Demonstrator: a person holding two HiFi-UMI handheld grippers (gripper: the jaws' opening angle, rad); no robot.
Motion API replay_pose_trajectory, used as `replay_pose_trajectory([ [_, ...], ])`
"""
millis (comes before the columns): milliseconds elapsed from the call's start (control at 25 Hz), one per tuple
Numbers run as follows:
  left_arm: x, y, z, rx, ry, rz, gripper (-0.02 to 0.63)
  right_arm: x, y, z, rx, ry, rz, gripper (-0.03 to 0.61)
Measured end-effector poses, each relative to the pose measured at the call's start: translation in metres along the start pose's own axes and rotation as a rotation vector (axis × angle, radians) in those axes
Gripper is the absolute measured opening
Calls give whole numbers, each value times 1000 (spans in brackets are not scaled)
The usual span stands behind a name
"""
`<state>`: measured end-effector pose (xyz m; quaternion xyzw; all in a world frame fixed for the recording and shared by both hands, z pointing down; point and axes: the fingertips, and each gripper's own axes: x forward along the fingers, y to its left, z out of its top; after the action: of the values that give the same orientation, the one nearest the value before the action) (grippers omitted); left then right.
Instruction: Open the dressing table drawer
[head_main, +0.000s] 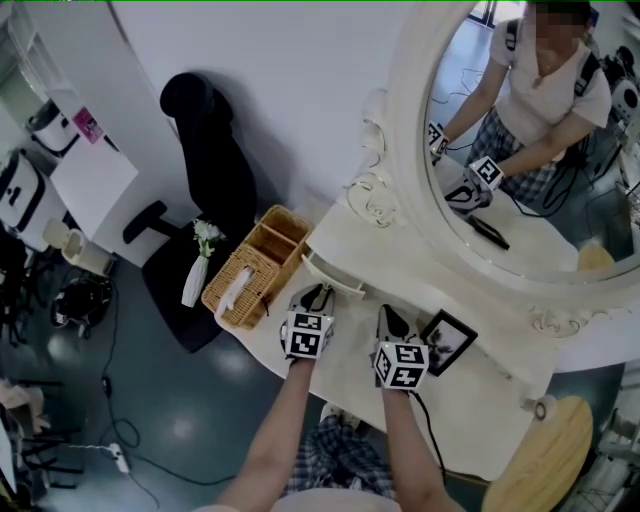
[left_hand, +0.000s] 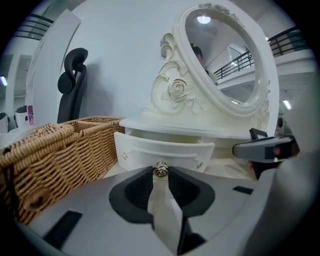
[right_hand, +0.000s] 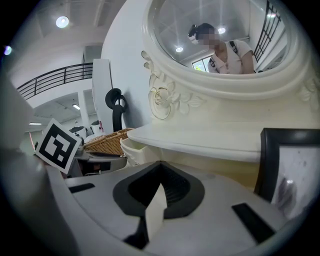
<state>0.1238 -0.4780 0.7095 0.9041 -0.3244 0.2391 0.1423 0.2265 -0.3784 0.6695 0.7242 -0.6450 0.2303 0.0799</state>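
Observation:
The cream dressing table (head_main: 470, 400) has a small curved drawer (head_main: 332, 272) under its raised shelf, and the drawer stands pulled out a little. In the left gripper view the drawer front (left_hand: 165, 150) faces me, and its small metal knob (left_hand: 160, 170) sits between the jaw tips. My left gripper (left_hand: 160, 169) is shut on that knob; in the head view the left gripper (head_main: 315, 298) points at the drawer. My right gripper (head_main: 393, 322) hovers beside it over the tabletop. Seen in its own view, the right gripper (right_hand: 160, 167) has its jaws together and holds nothing.
A wicker basket (head_main: 258, 265) stands left of the drawer at the table's end. A black picture frame (head_main: 447, 340) leans right of my right gripper. The oval mirror (head_main: 520, 150) rises behind. A black office chair (head_main: 200, 180), a white vase (head_main: 196, 275) and a wooden stool (head_main: 545, 450) surround the table.

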Motion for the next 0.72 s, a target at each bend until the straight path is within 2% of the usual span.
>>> replay_pose_trajectory([
  [720,-22,2,-14,1,-2,-13,114,-8,3,0,2,-8,-8,15],
])
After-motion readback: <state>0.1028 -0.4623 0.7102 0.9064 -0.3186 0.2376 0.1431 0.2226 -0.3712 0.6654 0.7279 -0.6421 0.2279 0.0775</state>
